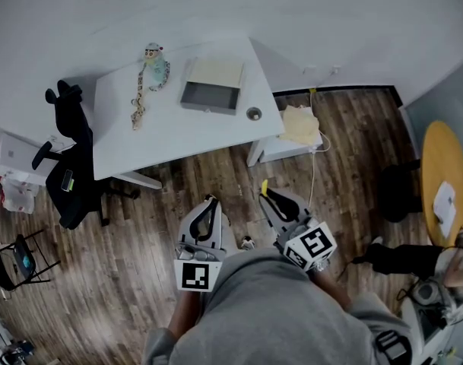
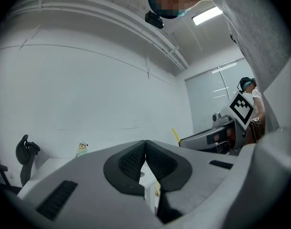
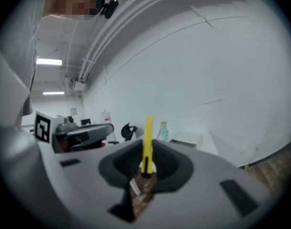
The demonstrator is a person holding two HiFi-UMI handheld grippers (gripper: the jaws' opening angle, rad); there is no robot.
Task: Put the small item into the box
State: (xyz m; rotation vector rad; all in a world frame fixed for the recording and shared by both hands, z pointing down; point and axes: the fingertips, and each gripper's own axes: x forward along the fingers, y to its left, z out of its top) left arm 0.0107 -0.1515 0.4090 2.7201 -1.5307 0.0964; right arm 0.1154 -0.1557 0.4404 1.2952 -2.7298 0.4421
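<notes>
At the far left a black office chair (image 1: 70, 162) stands against the end of a white table (image 1: 178, 131). On the table's left part lies a toy figure (image 1: 153, 65) with a long spotted toy beside it. Further right on the table sits the box (image 1: 210, 95), a grey open tray with a cream flap folded back behind it. A small round object (image 1: 253, 113) rests near the table's right corner.

The grippers are over the wooden floor (image 1: 140, 226), close to the person's body and well apart from the table. The left gripper (image 1: 209, 204) has its jaws pressed together, and its own view shows nothing between its pads (image 2: 131, 159).

Just to its right, the right gripper (image 1: 267, 196) pinches a yellow stick (image 1: 264, 186). In the right gripper view the yellow stick (image 3: 147, 142) stands upright out of the clamped jaws, its lower end held between the pads (image 3: 171, 163) and its upper end clear above them. The box (image 3: 186, 138) shows beyond it on the table, so the stick is far from the box and not over it.

At the far right stands a round yellow table (image 1: 444, 177).
</notes>
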